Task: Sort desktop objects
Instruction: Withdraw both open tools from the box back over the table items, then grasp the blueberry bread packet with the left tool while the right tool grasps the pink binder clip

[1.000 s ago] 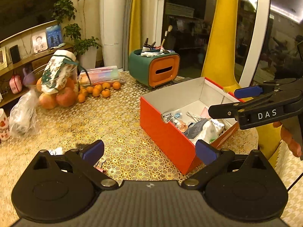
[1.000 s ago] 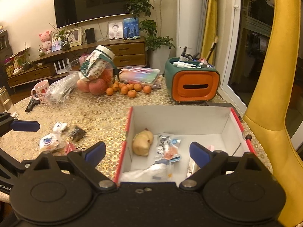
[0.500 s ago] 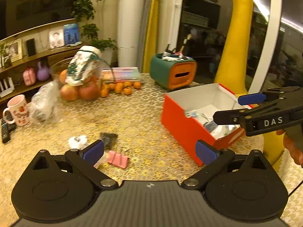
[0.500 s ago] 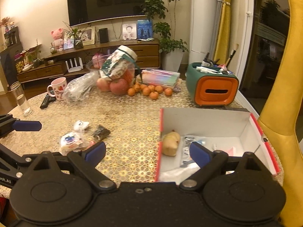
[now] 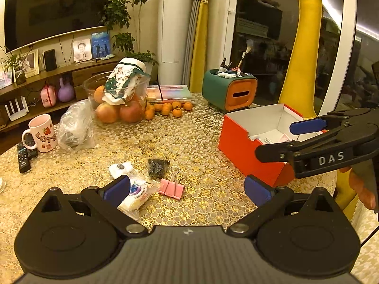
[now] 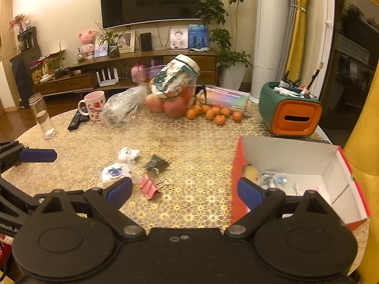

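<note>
Left gripper (image 5: 187, 188): fingers spread wide, nothing between the blue pads. Right gripper (image 6: 184, 189): likewise fully apart, empty.

Just ahead of the left pads, lower centre of the left wrist view, lies the remaining clutter on the patterned table (image 5: 189, 142): pink binder clip (image 5: 171, 188), white snack packet (image 5: 136, 193) partly behind the left pad, dark crumpled packet (image 5: 157, 164), small white object (image 5: 120, 167). All four near one another; the clip is just beside the white packet, contact not resolvable. Red box (image 5: 246, 149) sits at right of frame, well apart from the cluster; the right wrist view shows several items already inside it, so sorting looks partly done.

Judgement on step in hand: the left gripper seems to be lining up a pick from the cluster. The clip is nearest the gap's centre. Best to come down over its pink body rather than the wire handles, pads across the narrow width, so the neighbouring packet is not dragged along.

Pose: left gripper raised above the table, tilted down toward the cluster. Right gripper hovers beside the box at right of the left view, pointing toward frame left; part of a hand (image 5: 362, 187) shows behind it.
</note>
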A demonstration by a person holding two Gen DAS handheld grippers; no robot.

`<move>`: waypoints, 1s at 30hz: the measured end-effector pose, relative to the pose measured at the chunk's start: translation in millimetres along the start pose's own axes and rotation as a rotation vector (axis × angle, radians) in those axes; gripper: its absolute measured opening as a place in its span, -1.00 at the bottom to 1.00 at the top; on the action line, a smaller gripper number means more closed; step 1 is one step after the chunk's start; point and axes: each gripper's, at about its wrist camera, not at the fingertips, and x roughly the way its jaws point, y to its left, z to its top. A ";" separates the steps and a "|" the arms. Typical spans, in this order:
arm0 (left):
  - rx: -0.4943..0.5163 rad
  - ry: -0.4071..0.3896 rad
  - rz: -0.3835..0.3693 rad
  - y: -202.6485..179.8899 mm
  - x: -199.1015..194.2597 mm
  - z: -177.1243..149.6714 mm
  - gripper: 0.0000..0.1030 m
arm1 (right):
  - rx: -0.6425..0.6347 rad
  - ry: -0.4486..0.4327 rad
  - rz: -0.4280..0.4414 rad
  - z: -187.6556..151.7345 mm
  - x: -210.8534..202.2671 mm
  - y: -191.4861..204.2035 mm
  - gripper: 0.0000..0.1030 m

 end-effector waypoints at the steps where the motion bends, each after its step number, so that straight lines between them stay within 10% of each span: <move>1: -0.001 -0.001 0.000 1.6 -1.5 -0.6 1.00 | -0.001 0.001 0.003 -0.1 0.8 3.2 0.85; 30: -0.055 -0.004 0.085 59.7 9.2 -45.6 1.00 | -0.006 0.041 0.007 -1.0 43.6 44.8 0.83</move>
